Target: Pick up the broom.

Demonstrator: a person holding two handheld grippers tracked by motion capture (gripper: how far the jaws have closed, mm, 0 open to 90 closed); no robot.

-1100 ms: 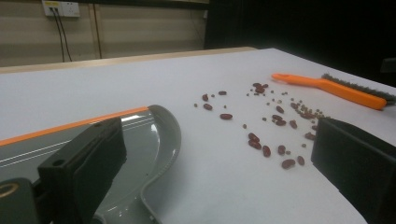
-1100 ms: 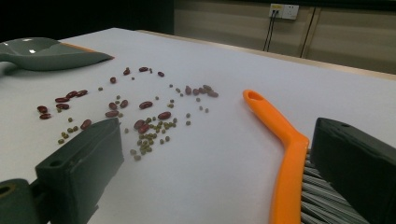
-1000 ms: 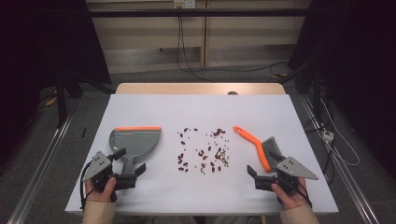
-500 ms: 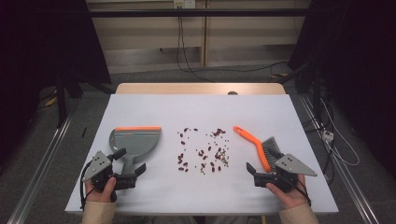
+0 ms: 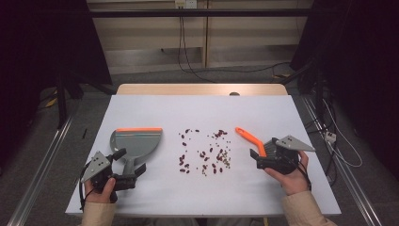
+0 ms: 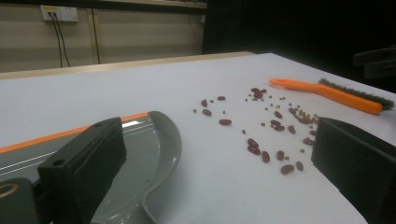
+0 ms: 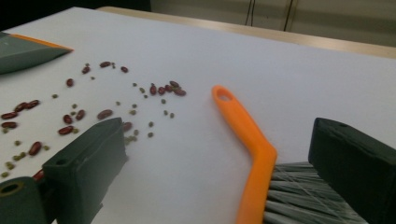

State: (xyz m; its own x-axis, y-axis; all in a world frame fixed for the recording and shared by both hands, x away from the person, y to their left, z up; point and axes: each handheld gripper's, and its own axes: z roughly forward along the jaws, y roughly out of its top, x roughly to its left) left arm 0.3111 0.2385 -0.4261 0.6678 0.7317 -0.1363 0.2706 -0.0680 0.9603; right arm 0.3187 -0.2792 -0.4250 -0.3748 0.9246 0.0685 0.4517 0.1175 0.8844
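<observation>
My left gripper (image 5: 129, 165) sits at the near-left part of the table (image 5: 197, 113), jaws wide, nothing between them. In the left gripper view one jaw is over the grey dustpan (image 6: 140, 154) and the other is off to the side over bare table near the beans (image 6: 261, 135). In the high view the dustpan's handle (image 5: 128, 165) runs back between my two jaws; cannot tell if either jaw touches it.

My right gripper (image 5: 259, 157) is at the near-right, jaws also wide, holding nothing. In the right gripper view the orange brush (image 7: 250, 154) lies between my jaws, bristles (image 7: 303, 196) close to one jaw, handle pointing away toward the table's far side. Contact with the bristles: cannot tell.

Further out, the dustpan pan lies flat, its orange edge (image 5: 139, 129) on the far side. Red beans and small green ones are scattered mid-table between dustpan and brush, loose, none in the pan. The brush handle tip (image 5: 240, 130) ends just right of the bean patch.

Beyond the table: floor, hanging cables (image 5: 183, 42), a pale wall panel.
</observation>
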